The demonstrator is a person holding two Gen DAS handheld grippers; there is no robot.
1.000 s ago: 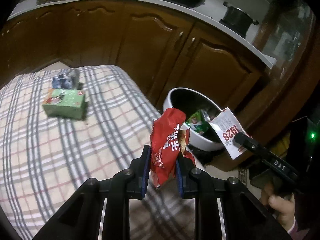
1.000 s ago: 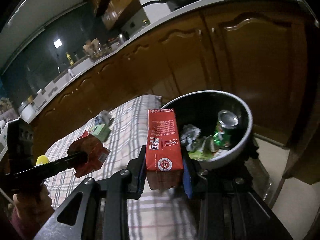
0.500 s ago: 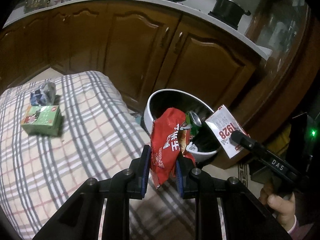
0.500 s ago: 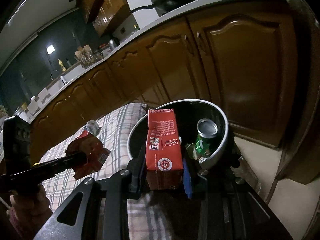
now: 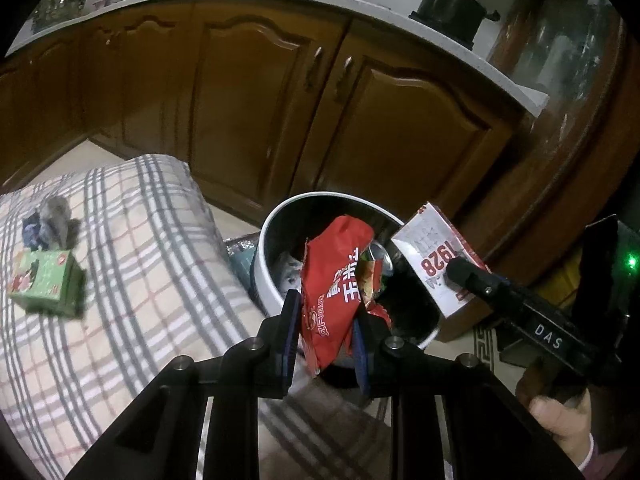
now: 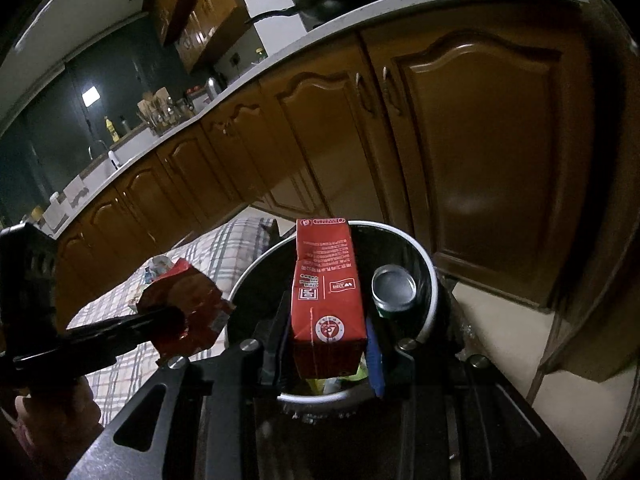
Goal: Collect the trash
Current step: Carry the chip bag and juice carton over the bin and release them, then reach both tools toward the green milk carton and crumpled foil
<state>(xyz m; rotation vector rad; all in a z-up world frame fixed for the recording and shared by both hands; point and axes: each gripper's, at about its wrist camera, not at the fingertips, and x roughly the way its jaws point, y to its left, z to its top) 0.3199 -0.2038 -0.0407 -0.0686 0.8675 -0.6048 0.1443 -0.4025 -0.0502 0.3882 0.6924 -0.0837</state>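
My left gripper (image 5: 326, 320) is shut on a crumpled red snack bag (image 5: 334, 284), held over the near rim of the round white bin (image 5: 266, 276). From the right wrist view the same red snack bag (image 6: 180, 308) hangs at the bin's left edge. My right gripper (image 6: 326, 340) is shut on a red drink carton (image 6: 326, 280), upright above the bin (image 6: 426, 320). That carton (image 5: 438, 260) shows white with red digits at the bin's right rim. A green can (image 6: 394, 290) and crumpled wrappers lie inside the bin.
A green box (image 5: 46, 284) and a crumpled blue-grey wrapper (image 5: 50, 226) lie on the plaid-covered surface (image 5: 132, 280) at left. Brown cabinet doors (image 5: 260, 92) stand close behind the bin. A pot (image 5: 450, 6) and pan sit on the counter above.
Both grippers have travelled toward the bin with their loads; the snack bag and carton now hang over it. The green box has slid toward the left edge of the left wrist view.
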